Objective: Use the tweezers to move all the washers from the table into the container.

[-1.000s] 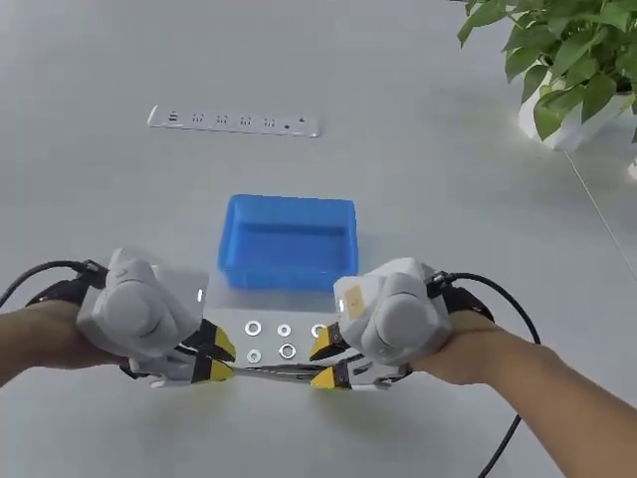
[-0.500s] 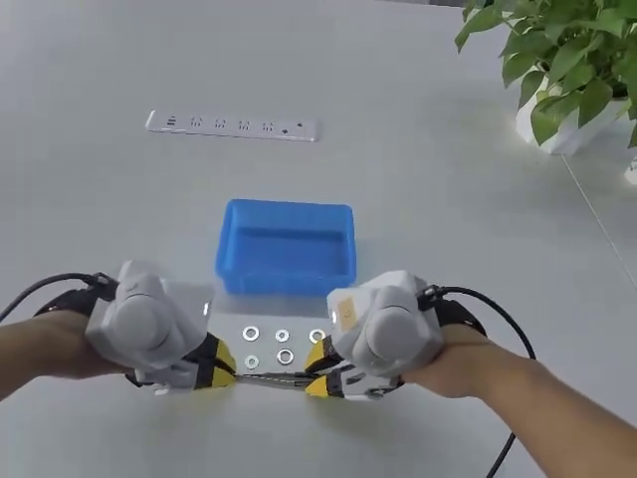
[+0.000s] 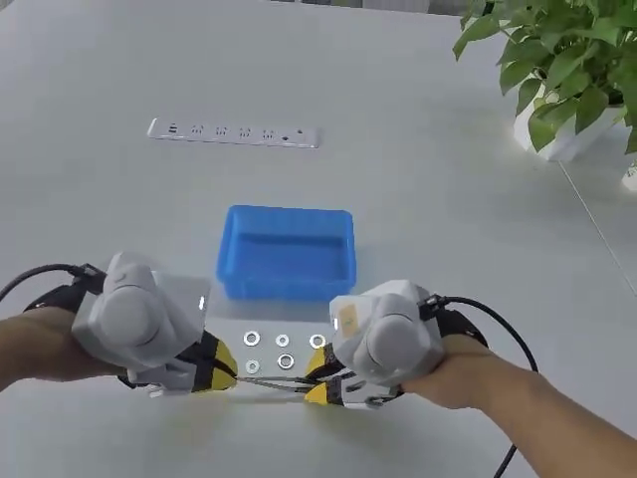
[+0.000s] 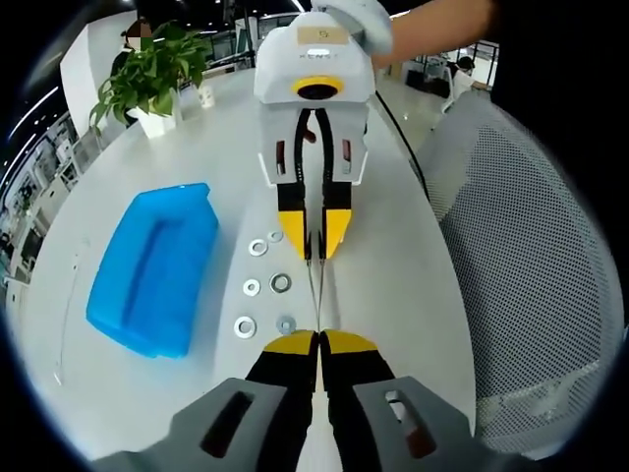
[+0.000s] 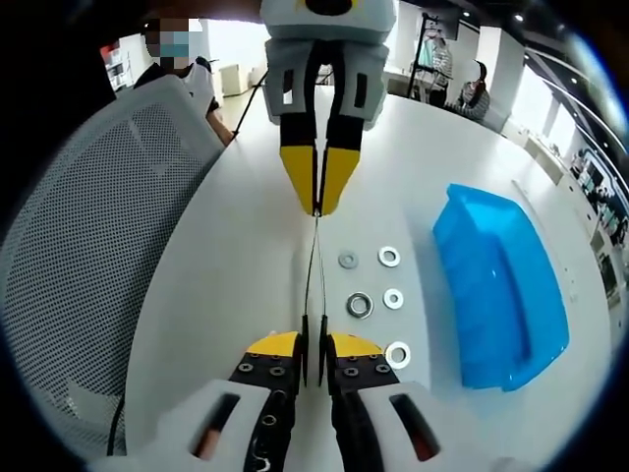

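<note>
- Left gripper (image 3: 221, 362): held low over the near edge of the table (image 3: 428, 199). Its yellow-tipped jaws are closed on one end of the tweezers (image 3: 275, 382). In the left gripper view the jaws (image 4: 317, 344) meet around the thin metal strip (image 4: 315, 295).
- Right gripper (image 3: 320, 376): faces the left one, jaw tips toward jaw tips. It is clamped on the other end of the tweezers. In the right gripper view the two legs (image 5: 314, 295) run between its nearly touching jaws (image 5: 314, 346).
- Tweezers: stretched level between the two grippers, just above the tabletop.
- Washers (image 3: 283, 341): small metal rings lying flat on the table in a loose cluster. They sit between the tweezers and the container, and touch neither the jaws nor the tweezers.
- Container (image 3: 287, 251): a blue rectangular tray just beyond the washers. Its visible interior holds no washers.
- Power strip (image 3: 234, 132): white, lying well beyond the container.
- Plant (image 3: 557, 60): a green potted plant at the far right of the table.
- Chair (image 5: 88, 246): a mesh-backed seat beside the table edge.
</note>
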Tool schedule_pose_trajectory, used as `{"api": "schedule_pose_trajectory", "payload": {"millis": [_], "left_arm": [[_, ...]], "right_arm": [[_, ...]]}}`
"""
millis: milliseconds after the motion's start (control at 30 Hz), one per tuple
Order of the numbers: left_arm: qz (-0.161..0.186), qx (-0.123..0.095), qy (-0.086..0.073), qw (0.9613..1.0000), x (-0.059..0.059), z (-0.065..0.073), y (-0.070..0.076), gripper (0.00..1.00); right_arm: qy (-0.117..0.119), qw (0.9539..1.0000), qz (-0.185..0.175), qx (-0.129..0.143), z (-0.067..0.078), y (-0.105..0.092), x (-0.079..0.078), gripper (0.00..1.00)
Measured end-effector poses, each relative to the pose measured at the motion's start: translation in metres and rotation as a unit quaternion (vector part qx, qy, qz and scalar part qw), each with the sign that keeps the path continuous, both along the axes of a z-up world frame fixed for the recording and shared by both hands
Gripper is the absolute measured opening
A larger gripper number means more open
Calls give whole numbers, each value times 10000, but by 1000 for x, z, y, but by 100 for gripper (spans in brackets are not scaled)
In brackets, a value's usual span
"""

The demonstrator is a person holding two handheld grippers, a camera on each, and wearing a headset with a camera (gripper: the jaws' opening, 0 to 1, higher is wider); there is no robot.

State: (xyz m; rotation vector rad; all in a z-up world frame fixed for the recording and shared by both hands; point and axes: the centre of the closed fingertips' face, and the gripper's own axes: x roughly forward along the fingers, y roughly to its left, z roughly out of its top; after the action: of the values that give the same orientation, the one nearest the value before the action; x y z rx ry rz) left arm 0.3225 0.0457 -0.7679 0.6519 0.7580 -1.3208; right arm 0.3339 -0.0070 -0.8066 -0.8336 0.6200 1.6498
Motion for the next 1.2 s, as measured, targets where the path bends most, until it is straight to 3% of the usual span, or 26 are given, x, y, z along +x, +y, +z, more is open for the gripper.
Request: {"api": "schedule_pose_trajectory", "payload": {"millis": [200,400,600,900,1200], "left_arm": [[-107,-82,-126,9998,-2,23,-8,5],[-221,-90,-267,9994,0,37,-11,5],[-351,-34,-282,9990,-3,47,-14,5],[-430,-251,-449,9978,2,69,-24,5],[-556,-347,-469,9967,3,73,-31,5]], "right_arm": [[-101,9999,-32,23,-1,1,-3,12],[-132,9996,-142,189,3,6,-5,11],[-137,9994,-168,275,5,12,-8,10],[-23,9980,-351,524,13,24,-8,10],[59,9972,-424,613,12,34,-9,10]]}}
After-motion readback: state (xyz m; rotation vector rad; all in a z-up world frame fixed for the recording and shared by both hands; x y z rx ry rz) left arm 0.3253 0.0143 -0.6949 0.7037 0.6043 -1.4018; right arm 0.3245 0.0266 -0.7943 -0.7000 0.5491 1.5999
